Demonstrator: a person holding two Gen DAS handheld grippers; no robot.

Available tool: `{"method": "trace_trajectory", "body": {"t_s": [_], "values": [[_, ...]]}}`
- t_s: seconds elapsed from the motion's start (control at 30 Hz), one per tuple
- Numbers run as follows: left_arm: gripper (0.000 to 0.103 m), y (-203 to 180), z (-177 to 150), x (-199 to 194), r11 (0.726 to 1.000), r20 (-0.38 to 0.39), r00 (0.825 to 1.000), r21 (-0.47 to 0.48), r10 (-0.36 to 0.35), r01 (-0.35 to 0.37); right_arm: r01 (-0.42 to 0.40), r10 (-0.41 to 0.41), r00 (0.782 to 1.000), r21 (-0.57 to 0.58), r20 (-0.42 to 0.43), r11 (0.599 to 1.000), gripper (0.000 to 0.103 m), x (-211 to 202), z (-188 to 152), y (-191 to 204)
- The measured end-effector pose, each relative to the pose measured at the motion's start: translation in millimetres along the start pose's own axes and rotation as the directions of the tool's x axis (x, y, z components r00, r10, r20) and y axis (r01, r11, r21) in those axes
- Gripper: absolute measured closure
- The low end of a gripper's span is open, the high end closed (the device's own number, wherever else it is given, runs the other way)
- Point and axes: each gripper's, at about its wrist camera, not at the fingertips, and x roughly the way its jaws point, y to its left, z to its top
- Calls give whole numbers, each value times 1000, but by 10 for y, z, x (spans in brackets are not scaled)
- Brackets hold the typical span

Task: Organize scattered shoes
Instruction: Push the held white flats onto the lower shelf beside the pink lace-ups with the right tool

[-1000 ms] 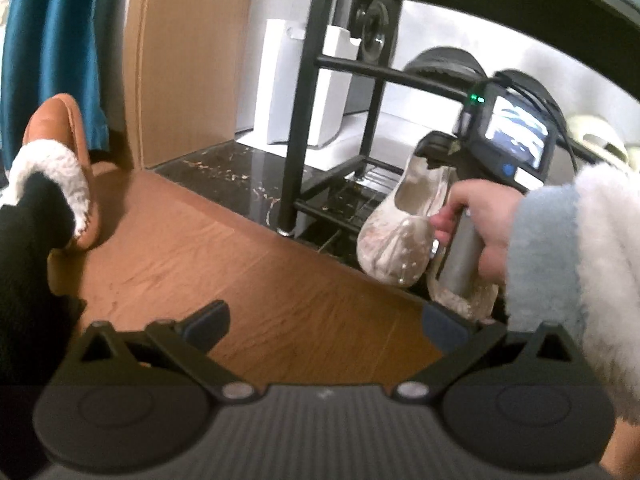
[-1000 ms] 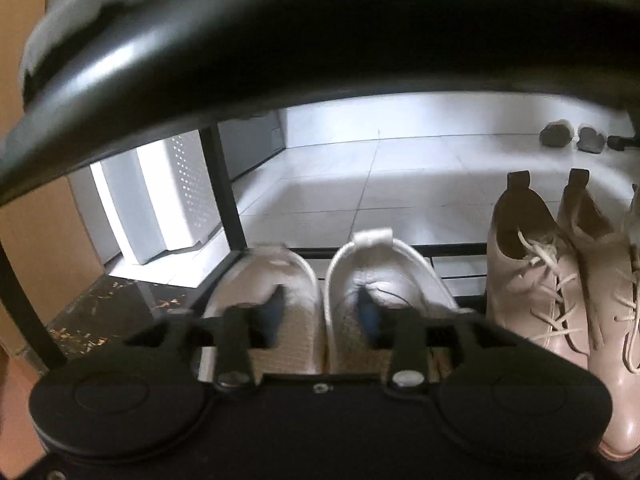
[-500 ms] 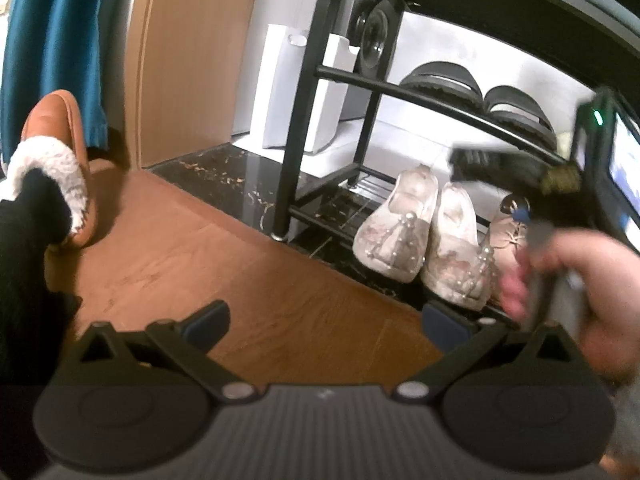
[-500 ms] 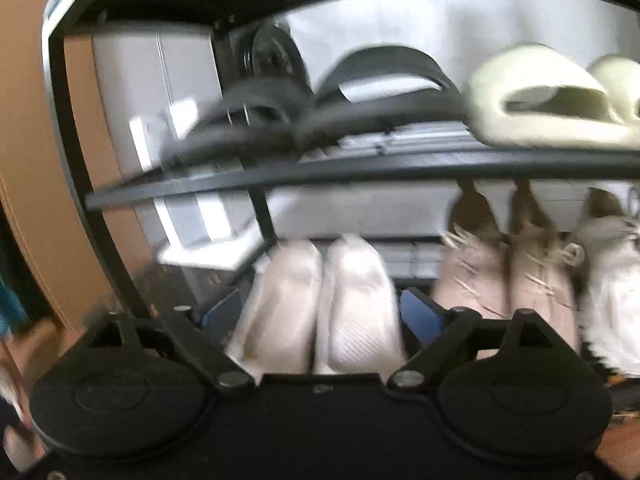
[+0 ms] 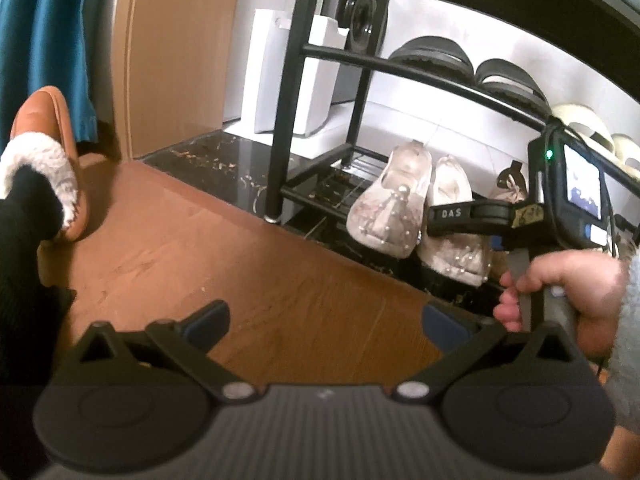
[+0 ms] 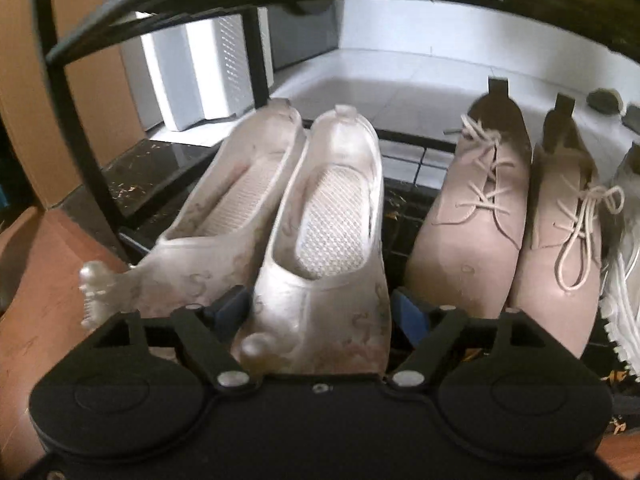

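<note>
A pair of whitish beaded flat shoes [image 6: 320,232] sits on the bottom tier of a black metal shoe rack [image 5: 288,132], toes toward me. My right gripper [image 6: 324,312] is open, its fingers on either side of the right flat's toe, not closed on it. In the left wrist view the pair [image 5: 404,208] sits behind the right gripper's body [image 5: 492,216]. My left gripper [image 5: 324,324] is open and empty above the wooden floor.
Beige lace-up shoes [image 6: 516,216] stand right of the flats, with a white sneaker [image 6: 624,264] beyond. Black sandals [image 5: 432,56] and cream slippers [image 5: 580,120] sit on the upper tier. A worn brown fleece-lined slipper [image 5: 48,148] stands on the wooden floor [image 5: 200,252] at left.
My right gripper opened, let go of the flat on the bottom tier, drew back out of the rack, then moved low to the flats' toes. The left gripper stayed still.
</note>
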Motion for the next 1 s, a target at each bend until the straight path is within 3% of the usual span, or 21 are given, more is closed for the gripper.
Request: {"method": "trace_trajectory", "body": {"t_s": [0.03,0.1,0.23,0.4,0.5,0.6,0.83,0.97,1.0], "values": [[1,5,-1,7,1000,-4,1000,-3,1,-1,-3,3,1000,1,4,1000,37,0,-4,3],[1,8,-4,12,1000,-9,1000,-6,3,-3,-10,10,1000,7,16,1000,43,-12,-19,-1],[1,4,-4,8,1000,-7,1000,-4,6,-6,-19,17,998,36,59,999,47,13,-66,-61],[1,-23,-23,19,1000,-8,1000,13,9,-9,35,-55,979,102,198,994,59,13,-62,19],[1,-28,-42,44,1000,-21,1000,18,13,-13,62,-89,977,144,191,988,64,164,21,1],[1,-21,-47,77,1000,-37,999,14,16,-15,81,-100,978,113,181,990,63,277,21,58],[1,13,-20,78,1000,-37,999,-3,9,-9,42,-54,977,64,206,997,35,-126,-15,-5],[1,19,-17,83,1000,-45,999,-13,2,-2,18,-16,993,-12,120,1000,37,-316,-168,-63],[1,16,-18,84,1000,-47,999,-11,2,-2,-3,5,994,-18,106,1000,47,-328,-196,-63]]}}
